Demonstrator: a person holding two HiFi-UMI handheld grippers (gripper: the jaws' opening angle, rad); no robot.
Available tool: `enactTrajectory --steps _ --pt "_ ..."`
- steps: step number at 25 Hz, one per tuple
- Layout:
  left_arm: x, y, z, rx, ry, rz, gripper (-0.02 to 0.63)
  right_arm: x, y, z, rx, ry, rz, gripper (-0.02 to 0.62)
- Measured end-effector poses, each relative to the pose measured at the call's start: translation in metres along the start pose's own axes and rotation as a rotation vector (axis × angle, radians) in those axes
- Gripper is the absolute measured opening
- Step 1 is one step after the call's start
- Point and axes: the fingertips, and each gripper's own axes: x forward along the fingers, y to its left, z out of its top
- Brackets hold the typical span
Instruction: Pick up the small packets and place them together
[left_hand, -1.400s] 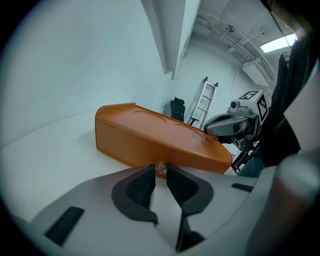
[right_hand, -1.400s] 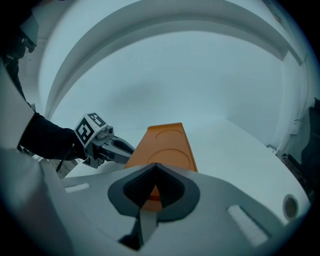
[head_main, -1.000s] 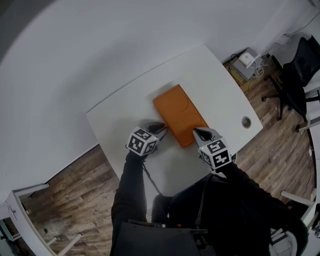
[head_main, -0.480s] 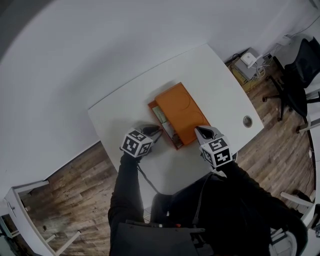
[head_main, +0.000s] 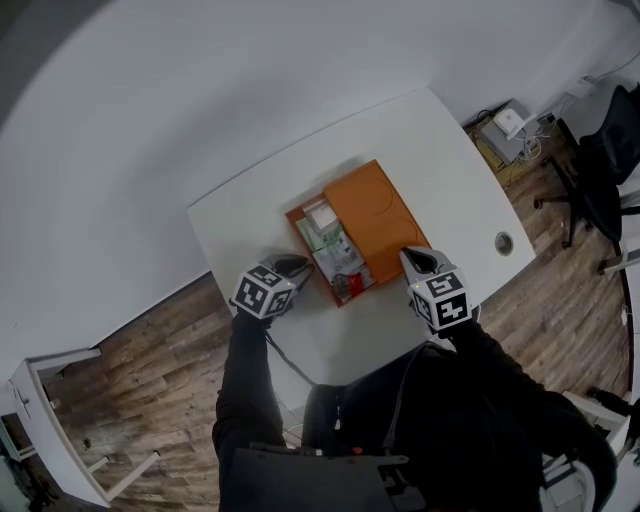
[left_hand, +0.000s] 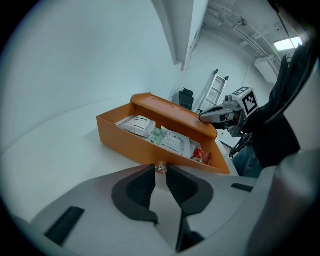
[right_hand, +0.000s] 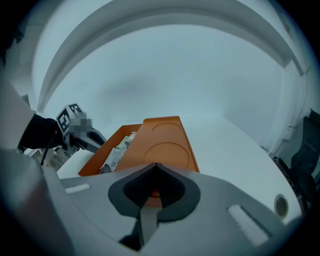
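The task is at its opening stage. The orange tray (head_main: 300, 216), at the middle of the head view, is slid partly out from under its lid (head_main: 378, 212), and the packets (head_main: 331, 247) lie inside it, none lifted out. As judged here, all the picking and gathering is yet to do: the tray needs to be uncovered enough, then each packet taken out and laid with the others on the surface (head_main: 440, 150).

The left tool (left_hand: 160, 168) is clenched on a small clear knob (left_hand: 160, 166) fixed to the tray's near wall, low in the middle of the left gripper view. The right tool (right_hand: 155, 172) is clamped on the near edge of the lid, with orange showing between its pads.

The tray and lid look like smooth, rigid moulded plastic. The tray is a shallow rectangle with straight walls. The lid is a flat panel with two round shapes pressed into its top. The knob is glassy and rounded.

The packets are thin, flat sachets, loosely overlapped:
- A white one (left_hand: 136, 125) at the tray's left end in the left gripper view.
- Pale green and white printed ones in the middle.
- A crinkled red one (left_hand: 202, 156) at the right end.

They look light and slippery. The surface is plain, matt white.
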Motion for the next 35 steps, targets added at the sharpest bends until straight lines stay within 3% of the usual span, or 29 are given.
enactTrajectory --steps 17,22,25,28,32,35 --pt "-0.014 0.007 -0.014 -0.081 -0.033 0.027 0.071 0.001 -0.004 0.001 0.002 -0.006 -0.015 0.002" --pt "-0.028 0.015 -0.009 -0.100 -0.081 0.083 0.094 0.002 -0.003 0.000 0.005 -0.010 -0.022 0.002" --pt "-0.046 0.015 0.005 -0.073 -0.136 0.127 0.131 0.001 -0.003 0.001 0.003 -0.011 -0.023 0.002" --pt "-0.051 0.002 0.027 -0.012 -0.157 0.109 0.175 0.001 -0.004 0.002 0.001 -0.015 -0.032 0.002" --pt "-0.033 -0.024 0.053 0.055 -0.134 0.044 0.196 0.002 -0.005 0.002 0.002 -0.021 -0.034 0.002" --pt "-0.015 -0.030 0.063 0.116 -0.075 0.059 0.196 0.002 -0.005 0.002 -0.004 -0.025 -0.035 0.002"
